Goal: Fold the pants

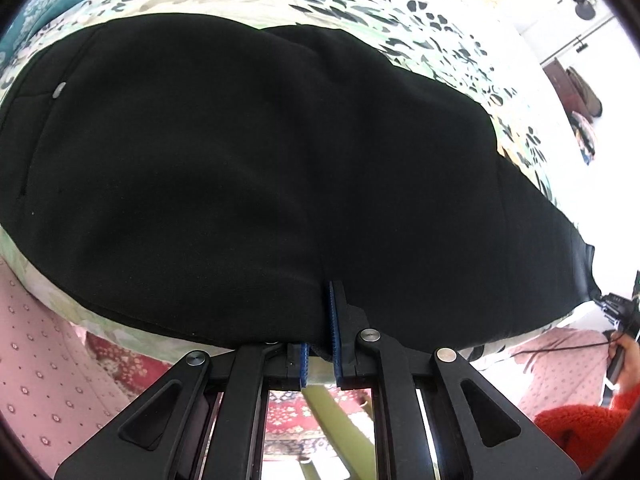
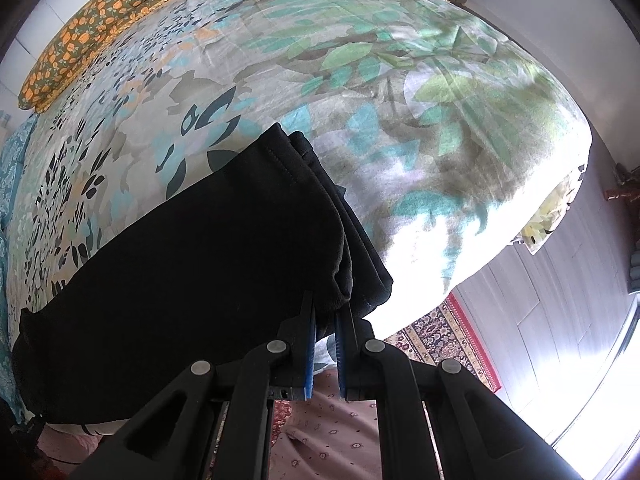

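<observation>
You are pinching near edge of black pants (image 1: 248, 168), lying on bed (image 2: 420, 92), with both grippers: left gripper (image 1: 320, 320) fingers clamping thin hem, right gripper (image 2: 325, 320) fingers clamping layered leg ends. Risking: lower layers slipping free, fold skewing, fabric sliding off bed edge.

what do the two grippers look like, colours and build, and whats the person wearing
Both the left gripper and the right gripper are black plastic linkages with triangular cut-outs and round silver pivot pins. Their fingers carry ribbed blue pads. A fuzzy red sleeve shows lower right in the left wrist view.
</observation>
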`<state>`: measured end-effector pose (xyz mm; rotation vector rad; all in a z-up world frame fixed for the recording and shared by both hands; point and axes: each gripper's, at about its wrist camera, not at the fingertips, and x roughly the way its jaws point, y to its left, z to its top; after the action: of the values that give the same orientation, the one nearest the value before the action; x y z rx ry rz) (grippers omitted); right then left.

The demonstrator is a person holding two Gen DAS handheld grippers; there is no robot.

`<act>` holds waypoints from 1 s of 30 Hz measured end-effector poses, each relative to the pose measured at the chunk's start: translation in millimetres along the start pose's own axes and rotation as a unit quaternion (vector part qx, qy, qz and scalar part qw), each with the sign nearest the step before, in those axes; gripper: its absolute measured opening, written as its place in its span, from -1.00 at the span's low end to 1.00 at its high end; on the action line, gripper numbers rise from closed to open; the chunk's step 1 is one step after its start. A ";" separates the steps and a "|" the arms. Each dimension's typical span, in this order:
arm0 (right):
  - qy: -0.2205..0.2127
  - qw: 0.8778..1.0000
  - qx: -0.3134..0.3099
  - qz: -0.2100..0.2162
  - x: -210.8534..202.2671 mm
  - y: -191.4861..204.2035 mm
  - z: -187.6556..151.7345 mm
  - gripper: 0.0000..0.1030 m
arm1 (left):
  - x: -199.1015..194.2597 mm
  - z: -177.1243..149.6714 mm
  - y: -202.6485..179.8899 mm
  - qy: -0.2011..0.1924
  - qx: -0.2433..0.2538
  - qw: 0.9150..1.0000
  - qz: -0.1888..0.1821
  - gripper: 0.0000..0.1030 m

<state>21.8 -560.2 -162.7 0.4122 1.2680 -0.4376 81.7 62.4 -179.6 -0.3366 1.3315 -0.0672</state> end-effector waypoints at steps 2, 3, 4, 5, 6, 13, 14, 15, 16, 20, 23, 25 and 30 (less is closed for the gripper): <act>0.008 1.000 0.002 -0.006 1.7 0.4 0.4 -0.82 | -0.5 -0.6 1.4 0.010 -0.008 1.000 0.002 -0.67; 0.010 1.000 0.004 -0.007 1.7 -0.1 0.7 -0.68 | -0.6 -1.7 3.5 0.022 -0.017 1.000 0.004 -0.47; 0.008 1.000 0.008 -0.009 -0.5 -1.4 0.3 -0.43 | -1.4 -3.8 7.0 0.030 -0.023 0.999 0.006 -0.22; 0.003 1.000 0.012 -0.004 -3.6 -3.0 -1.0 -0.27 | -6.0 -7.0 11.4 0.034 -0.031 0.999 0.007 -0.15; -0.006 1.000 0.016 -0.001 -8.6 -4.8 -2.8 0.11 | -11.9 -10.1 15.3 0.037 -0.037 0.999 0.012 -0.05; -0.151 0.988 0.018 -0.017 -78.5 2.7 -23.8 0.40 | -105.3 -0.5 60.2 -0.089 -0.094 0.991 0.040 0.40; -0.162 0.987 0.012 -0.007 -83.4 12.2 -23.2 0.42 | -108.9 6.8 60.9 -0.106 -0.086 0.989 0.050 0.46; -0.168 0.986 0.006 0.008 -85.2 23.8 -22.2 0.47 | -107.9 18.2 60.0 -0.120 -0.070 0.988 0.063 0.52; -0.167 0.986 -0.003 0.027 -84.2 39.6 -19.6 0.49 | -100.4 30.3 57.4 -0.125 -0.052 0.988 0.073 0.53; -0.141 0.984 -0.018 0.109 -56.8 98.7 -14.6 0.49 | -45.7 55.0 58.3 -0.089 0.008 0.988 0.129 0.48; -0.109 0.986 -0.025 0.123 -21.0 126.9 -22.2 0.49 | -9.9 37.2 69.8 -0.007 0.032 0.977 0.210 0.28; -0.080 0.989 -0.013 0.128 6.1 126.8 -31.7 0.49 | -16.1 24.4 69.4 0.003 0.046 0.972 0.229 0.29; -0.066 0.990 -0.007 0.121 21.0 125.5 -37.4 0.53 | -47.3 7.6 70.8 -0.009 0.035 0.975 0.221 0.14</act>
<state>62.7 -436.0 -185.4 0.5104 1.0773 -0.2454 67.4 142.5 -153.3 0.0237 1.3555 0.2605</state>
